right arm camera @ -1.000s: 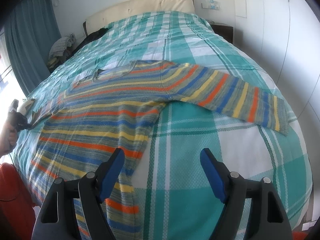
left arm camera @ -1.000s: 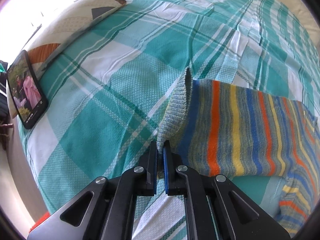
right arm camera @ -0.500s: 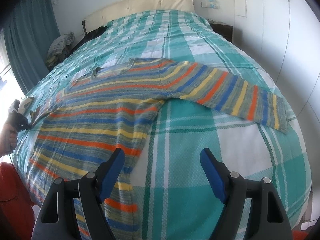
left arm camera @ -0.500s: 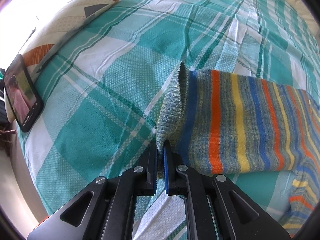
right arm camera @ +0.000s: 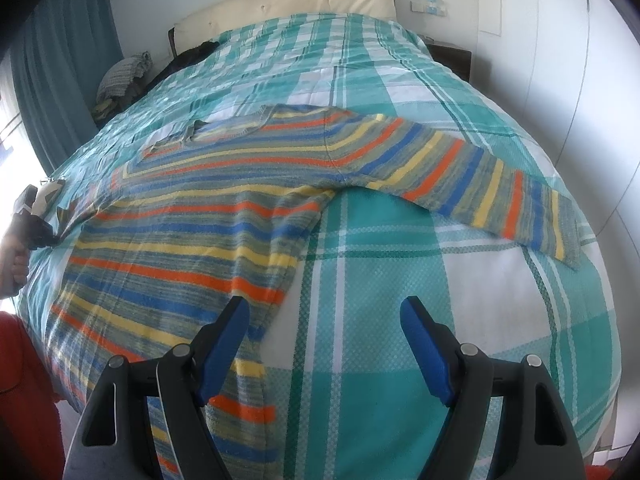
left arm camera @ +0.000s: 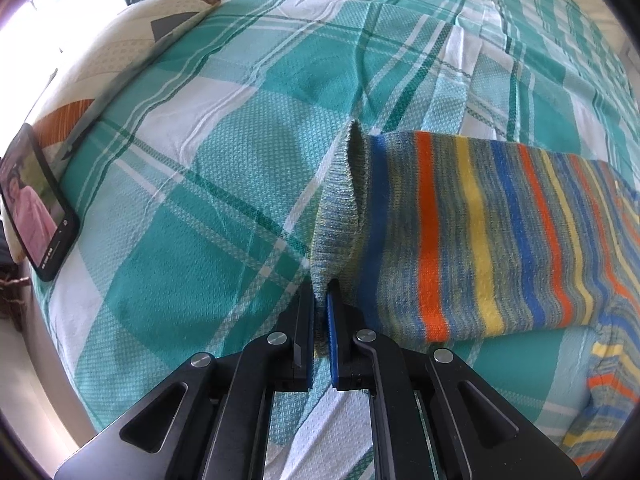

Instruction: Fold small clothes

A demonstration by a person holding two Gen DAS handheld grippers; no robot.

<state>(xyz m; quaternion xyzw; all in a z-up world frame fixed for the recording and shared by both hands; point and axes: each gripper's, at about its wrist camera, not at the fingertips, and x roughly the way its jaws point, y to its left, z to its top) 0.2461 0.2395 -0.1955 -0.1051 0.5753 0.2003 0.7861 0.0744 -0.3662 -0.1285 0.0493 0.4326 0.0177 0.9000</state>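
The left gripper (left arm camera: 322, 300) was clamped on the grey cuff (left arm camera: 340, 208) of the striped sweater (right arm camera: 192, 240), the sleeve running off to its right. Over the last second the cuff had barely shifted, so the sleeve fold looked hardly begun. The right gripper (right arm camera: 324, 320) hung wide and empty, the sweater's side edge at its left finger.

The sweater (right arm camera: 224, 216) lies flat on the bed (right arm camera: 400, 288), with one sleeve (right arm camera: 460, 184) spread out to the right. The other sleeve's cuff (left arm camera: 340, 216) stands up between the jaws of the left gripper (left arm camera: 321, 304). A phone (left arm camera: 36, 200) leans against a pillow (left arm camera: 120, 48) at the bed's left edge. The right gripper (right arm camera: 324, 320) is above the bed, beside the sweater's lower part.
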